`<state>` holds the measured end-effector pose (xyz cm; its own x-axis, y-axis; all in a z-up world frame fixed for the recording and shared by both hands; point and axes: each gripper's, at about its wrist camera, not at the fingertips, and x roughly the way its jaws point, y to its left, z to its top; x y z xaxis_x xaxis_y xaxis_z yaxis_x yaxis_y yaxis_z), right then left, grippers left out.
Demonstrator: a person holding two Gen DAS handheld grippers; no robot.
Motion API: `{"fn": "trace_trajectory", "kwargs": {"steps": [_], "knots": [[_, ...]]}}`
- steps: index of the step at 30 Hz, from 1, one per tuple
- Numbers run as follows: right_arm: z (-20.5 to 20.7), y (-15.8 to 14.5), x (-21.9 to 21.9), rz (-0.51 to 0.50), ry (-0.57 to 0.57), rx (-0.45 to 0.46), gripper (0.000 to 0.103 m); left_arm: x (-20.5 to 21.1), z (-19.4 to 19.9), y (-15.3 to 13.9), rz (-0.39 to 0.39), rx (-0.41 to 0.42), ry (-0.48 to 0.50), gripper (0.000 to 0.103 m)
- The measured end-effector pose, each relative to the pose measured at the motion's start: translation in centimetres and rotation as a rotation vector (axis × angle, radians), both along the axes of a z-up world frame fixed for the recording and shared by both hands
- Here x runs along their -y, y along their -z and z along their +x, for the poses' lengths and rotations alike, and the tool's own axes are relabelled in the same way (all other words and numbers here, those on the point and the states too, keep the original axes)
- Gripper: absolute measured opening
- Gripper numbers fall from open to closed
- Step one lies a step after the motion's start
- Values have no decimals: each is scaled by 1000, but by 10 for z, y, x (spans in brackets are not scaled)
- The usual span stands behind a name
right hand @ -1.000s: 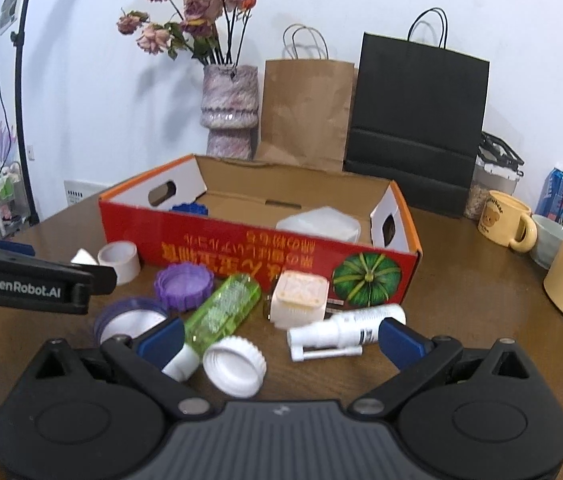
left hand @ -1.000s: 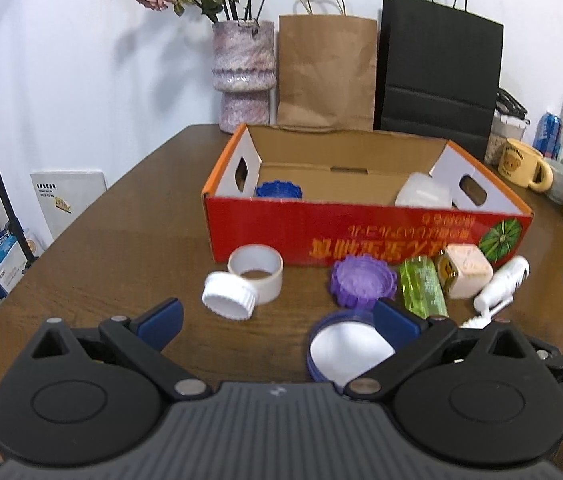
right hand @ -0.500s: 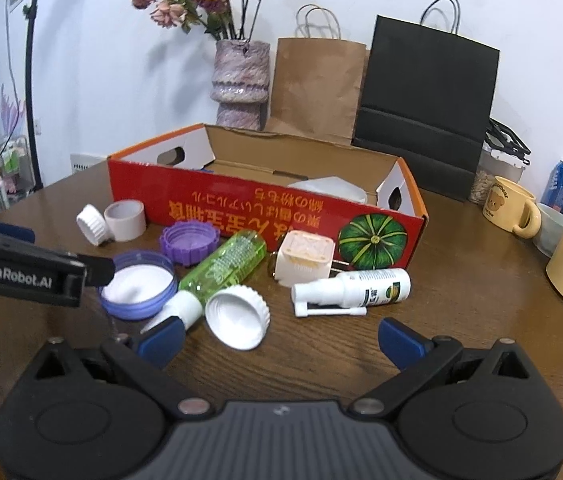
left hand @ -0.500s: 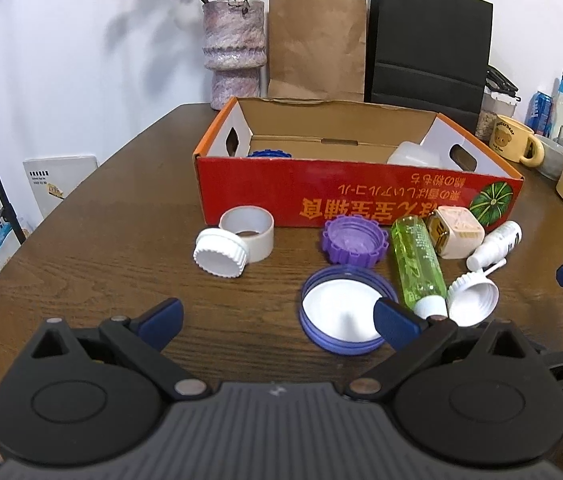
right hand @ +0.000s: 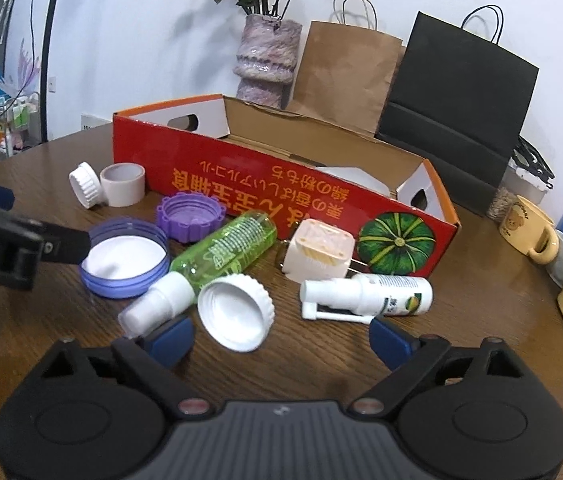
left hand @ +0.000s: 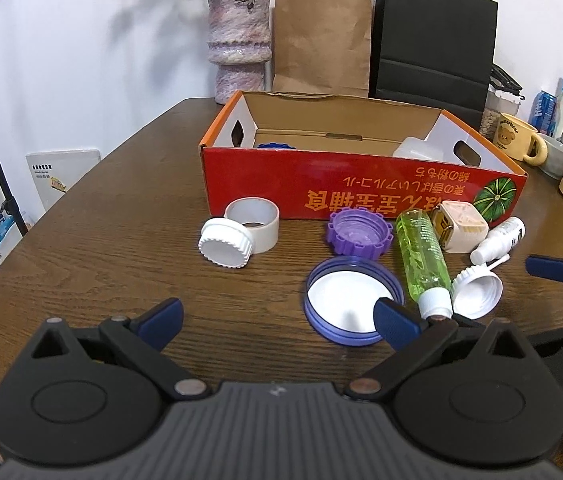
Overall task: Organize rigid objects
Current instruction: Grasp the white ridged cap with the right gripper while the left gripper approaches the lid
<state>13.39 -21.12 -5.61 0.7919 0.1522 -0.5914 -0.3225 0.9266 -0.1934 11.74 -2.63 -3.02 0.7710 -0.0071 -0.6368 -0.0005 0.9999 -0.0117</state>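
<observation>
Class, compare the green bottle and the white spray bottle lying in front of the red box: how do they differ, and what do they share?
The green bottle is see-through green; the white spray bottle is opaque white with a printed label. The green bottle looks longer and lies diagonally, cap towards the camera; the white spray bottle lies crosswise, nozzle pointing left. Both lie on their sides on the table, outside the red box.

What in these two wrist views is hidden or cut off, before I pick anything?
- Blue ridged item in the red box: left wrist view, front wall hides most.
- White container in the box: both views, walls cover it.
- Spray bottle label: too small to read.
- Left gripper: right wrist view, cut by the edge.
</observation>
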Motion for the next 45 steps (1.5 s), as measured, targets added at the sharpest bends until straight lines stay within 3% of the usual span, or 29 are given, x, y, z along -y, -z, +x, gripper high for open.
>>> {"fn": "trace_trajectory", "kwargs": {"steps": [5, 8, 11, 14, 45], "knots": [[4, 1, -3, 21, -27, 8, 81, 0, 0, 0, -1, 1, 2, 103], [5, 1, -4, 47, -44, 4, 63, 1, -1, 0, -2, 2, 5, 103], [5, 1, -3, 73, -66, -6, 55, 3, 0, 0, -2, 2, 8, 103], [4, 1, -3, 83, -80, -8, 39, 4, 0, 0, -2, 2, 10, 103], [-1, -7, 29, 204, 46, 52, 39, 27, 15, 18, 33, -60, 55, 103]]}}
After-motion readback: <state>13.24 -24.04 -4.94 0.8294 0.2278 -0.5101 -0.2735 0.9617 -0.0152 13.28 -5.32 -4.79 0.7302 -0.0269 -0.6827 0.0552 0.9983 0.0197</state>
